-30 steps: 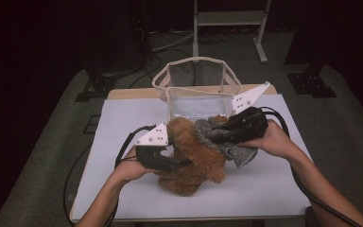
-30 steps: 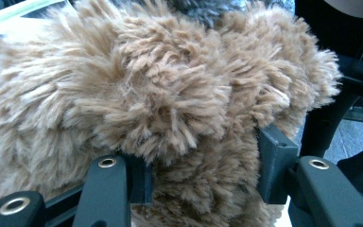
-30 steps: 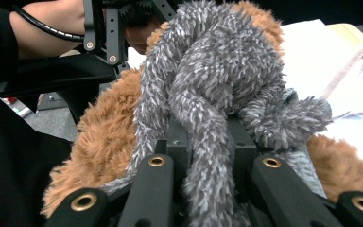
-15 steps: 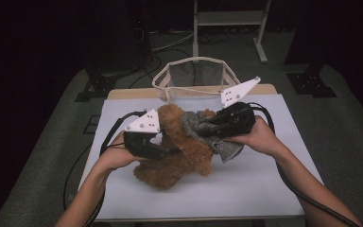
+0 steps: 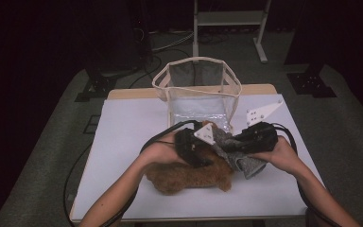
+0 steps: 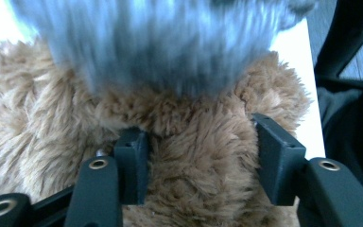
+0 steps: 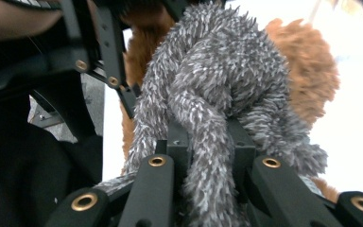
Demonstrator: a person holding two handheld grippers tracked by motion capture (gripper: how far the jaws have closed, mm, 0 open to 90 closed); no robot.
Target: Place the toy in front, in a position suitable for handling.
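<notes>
Near-right part of a white table [image 5: 123, 123], viewed from above. A shaggy brown plush bundle [image 5: 189, 175] lying on the surface, with a fuzzy grey cloth [image 5: 246, 163] draped over its far right end. Both touching, the grey partly on top of the brown.

Left hand [image 5: 158, 153] reaching in from the near edge with the left gripper [image 6: 203, 156]. Jaws well apart but packed with a thick fold of brown fur, both pads pressing into it. Judged a hold on the plush, probably to pin or steady it.

Right hand [image 5: 283, 153] coming in from the near right corner with the right gripper [image 7: 208, 142]. Jaws nearly together, clamped on a twisted rope-like strand of the grey cloth. Probably held this way to draw the grey piece off the brown one, each gripper taking its own fabric so that the two can come apart.

At the middle of the far edge, a soft basket [image 5: 196, 61] with a cream rim and see-through walls, upright, open at the top, nothing visible inside. Just beyond the two grippers, so likely where one or both fabrics belong. Impossible to tell which goes first.

Risk: long fur fibres clinging together, dragging the plush along with the cloth.
</notes>
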